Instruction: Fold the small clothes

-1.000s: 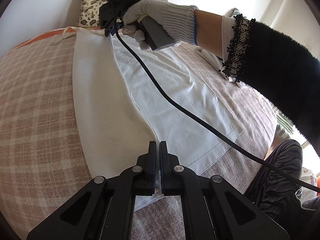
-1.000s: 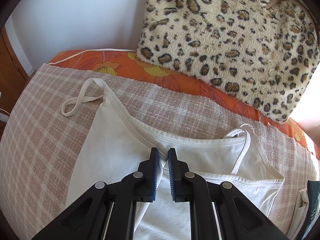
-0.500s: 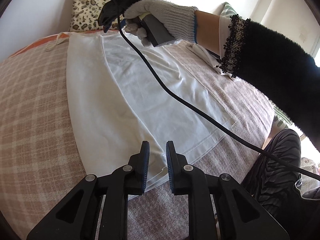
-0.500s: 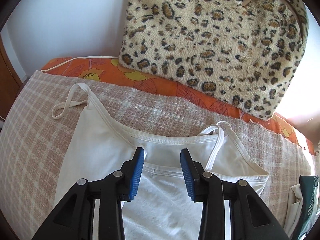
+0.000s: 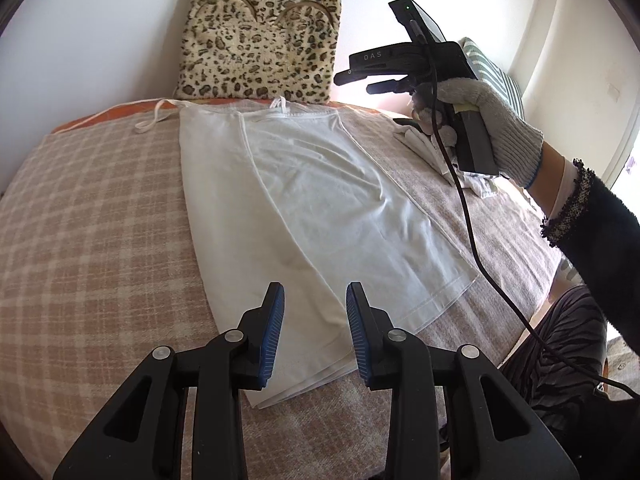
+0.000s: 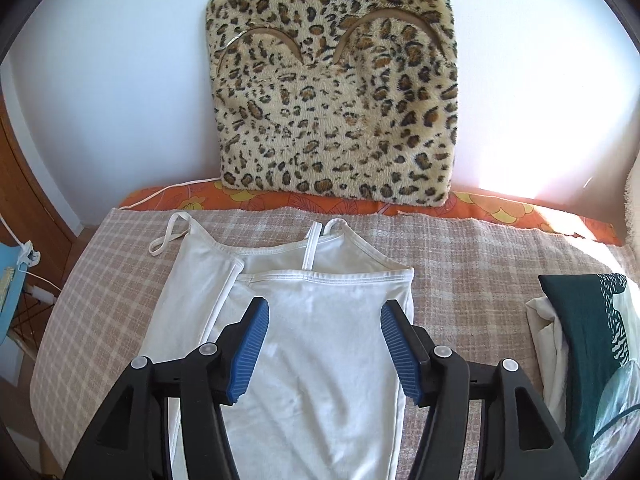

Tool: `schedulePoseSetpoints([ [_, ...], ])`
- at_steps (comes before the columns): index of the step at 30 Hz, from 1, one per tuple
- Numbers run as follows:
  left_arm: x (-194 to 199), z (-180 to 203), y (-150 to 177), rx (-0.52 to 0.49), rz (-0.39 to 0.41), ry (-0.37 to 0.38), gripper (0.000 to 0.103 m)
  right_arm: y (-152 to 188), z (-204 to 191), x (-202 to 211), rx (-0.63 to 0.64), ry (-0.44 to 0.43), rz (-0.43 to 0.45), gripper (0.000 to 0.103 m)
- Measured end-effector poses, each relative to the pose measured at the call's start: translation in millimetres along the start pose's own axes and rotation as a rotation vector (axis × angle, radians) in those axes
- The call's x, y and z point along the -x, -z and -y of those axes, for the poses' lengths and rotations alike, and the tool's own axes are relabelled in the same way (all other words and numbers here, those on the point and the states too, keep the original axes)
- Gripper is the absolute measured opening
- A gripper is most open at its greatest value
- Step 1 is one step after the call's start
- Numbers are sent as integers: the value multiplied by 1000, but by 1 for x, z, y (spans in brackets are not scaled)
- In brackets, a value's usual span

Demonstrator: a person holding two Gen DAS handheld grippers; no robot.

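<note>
Letting go after the first lengthwise fold is where I judge this to be: the white camisole [image 6: 320, 344] lies flat on the checked blanket [image 5: 100, 220] of the bed, one long side already turned in over the middle, its doubled edge running from the neckline down toward the hem. My left tool [image 5: 315, 330] hovers over the hem corner with its jaws parted and nothing between them; they have just been opening. My right tool [image 6: 323, 350] hangs above the upper body of the garment, jaws standing wide and empty, also just opened; in the left view it is lifted clear, held in my gloved hand [image 5: 492, 120].

Next, I think, comes the other long side: pinch that free edge near the top with the right tool and near the hem with the left, then carry both across to meet the fold. One strap [image 6: 170, 234] lies looped out on the blanket and will want tucking in first.

For room, the blanket is bare on the strap side. Beyond the other edge there is a strip of bare blanket before a pile of folded clothes [image 6: 580, 360]. The leopard cushion [image 6: 336, 92] stands just behind the neckline, and the cable [image 5: 472, 240] from my right tool trails across the hem corner, so it could snag.
</note>
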State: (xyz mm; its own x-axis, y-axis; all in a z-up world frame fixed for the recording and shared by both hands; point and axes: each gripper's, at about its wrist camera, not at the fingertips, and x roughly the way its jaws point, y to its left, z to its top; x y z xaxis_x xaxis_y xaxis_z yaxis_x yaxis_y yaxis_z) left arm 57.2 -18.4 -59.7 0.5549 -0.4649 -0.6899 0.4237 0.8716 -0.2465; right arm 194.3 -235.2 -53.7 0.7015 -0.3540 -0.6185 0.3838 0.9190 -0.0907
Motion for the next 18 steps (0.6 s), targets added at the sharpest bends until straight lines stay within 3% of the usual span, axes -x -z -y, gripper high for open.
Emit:
schedulePoseSetpoints([
  [10,-24,41,-5,-55,-18,42,30,40,69,37,-80,26,62,66],
  [18,-51,109,-6,-225,-43,95,30,30,103,38,-96,-70,46,66],
])
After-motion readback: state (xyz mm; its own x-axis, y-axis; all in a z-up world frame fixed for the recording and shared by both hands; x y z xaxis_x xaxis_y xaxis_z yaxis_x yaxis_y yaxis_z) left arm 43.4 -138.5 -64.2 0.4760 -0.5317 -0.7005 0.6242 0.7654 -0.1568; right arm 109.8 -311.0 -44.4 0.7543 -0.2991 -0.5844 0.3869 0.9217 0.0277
